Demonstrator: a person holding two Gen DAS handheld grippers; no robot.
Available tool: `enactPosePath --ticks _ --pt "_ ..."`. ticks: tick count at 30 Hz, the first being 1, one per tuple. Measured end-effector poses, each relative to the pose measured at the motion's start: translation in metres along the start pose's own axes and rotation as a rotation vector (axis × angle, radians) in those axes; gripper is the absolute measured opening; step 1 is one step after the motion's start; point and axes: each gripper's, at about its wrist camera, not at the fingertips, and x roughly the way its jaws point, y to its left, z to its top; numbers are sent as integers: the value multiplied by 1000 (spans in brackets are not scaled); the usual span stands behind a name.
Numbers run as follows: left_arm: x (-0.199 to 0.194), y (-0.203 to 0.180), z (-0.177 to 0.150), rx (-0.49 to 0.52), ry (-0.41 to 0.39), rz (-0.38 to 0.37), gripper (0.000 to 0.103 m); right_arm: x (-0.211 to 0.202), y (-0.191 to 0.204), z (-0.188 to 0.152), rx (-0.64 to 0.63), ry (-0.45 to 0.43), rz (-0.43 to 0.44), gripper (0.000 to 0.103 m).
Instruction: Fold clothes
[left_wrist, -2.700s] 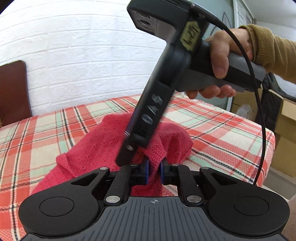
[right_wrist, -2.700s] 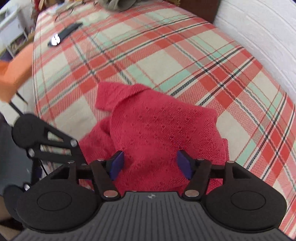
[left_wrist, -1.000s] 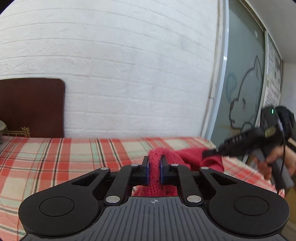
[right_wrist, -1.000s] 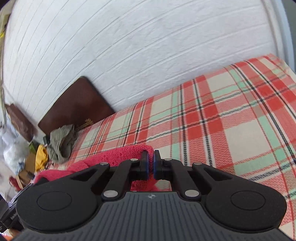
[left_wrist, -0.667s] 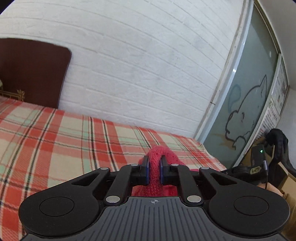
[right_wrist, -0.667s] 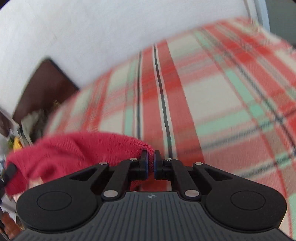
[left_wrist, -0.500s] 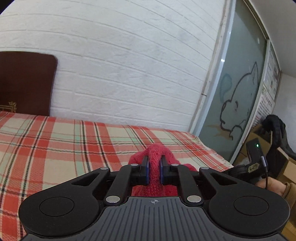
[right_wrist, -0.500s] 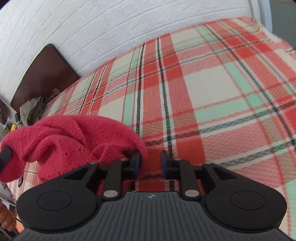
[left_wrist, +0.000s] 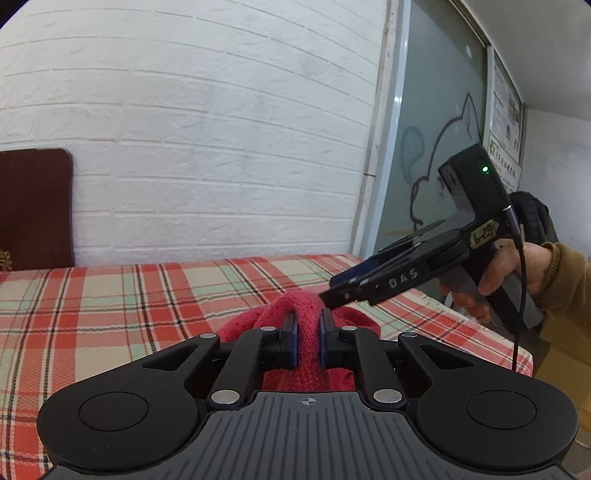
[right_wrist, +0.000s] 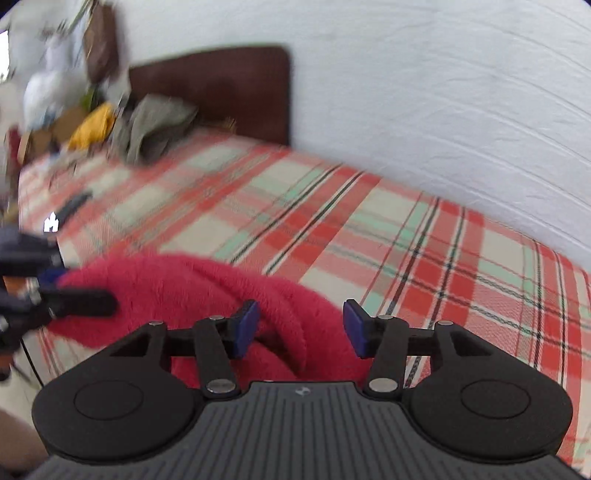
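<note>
The left gripper (left_wrist: 307, 338) is clamped on a fold of the red sweater (right_wrist: 177, 291), which lies bunched on the plaid bed (right_wrist: 424, 240). Its long axis runs from the left gripper toward the right gripper (right_wrist: 300, 328), whose fingers stand wide apart over the sweater's other end.

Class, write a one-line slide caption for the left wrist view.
Left gripper pinches a fold of the red knit sweater above the plaid bedspread, the right gripper beside it.

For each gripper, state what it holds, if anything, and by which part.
The left gripper is shut on a raised fold of the red knitted garment. The right gripper is open and holds nothing.
</note>
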Motion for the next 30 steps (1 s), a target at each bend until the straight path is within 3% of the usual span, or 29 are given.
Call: enactPosePath --ticks 3,5,8,9,13,19,25,28,30 --pt "-3 -3 -2 28 1 -26 7 13 9 0 -48 75 33 32" --pt "-4 -7 -3 51 4 -44 7 19 14 0 -71 101 44 32" --pt "-4 -10 -6 62 13 -45 7 6 8 16 -24 24 19 27" --pt "-4 -10 -6 63 15 -41 7 1 5 22 -8 -2 11 3" --pt "-12 -2 -4 39 -3 -28 7 -17 -4 43 55 -105 -23 5" --pt "-17 5 3 70 -48 50 7 -44 -18 75 150 -260 -73 4" --pt "-23 16 10 113 -91 160 7 -91 -36 75 250 -471 -107 4" --pt "-15 34 1 77 -45 245 7 -90 -48 51 308 -442 -109 4" --pt "-7 52 -12 11 14 288 7 -72 -54 27 361 -367 -104 4"
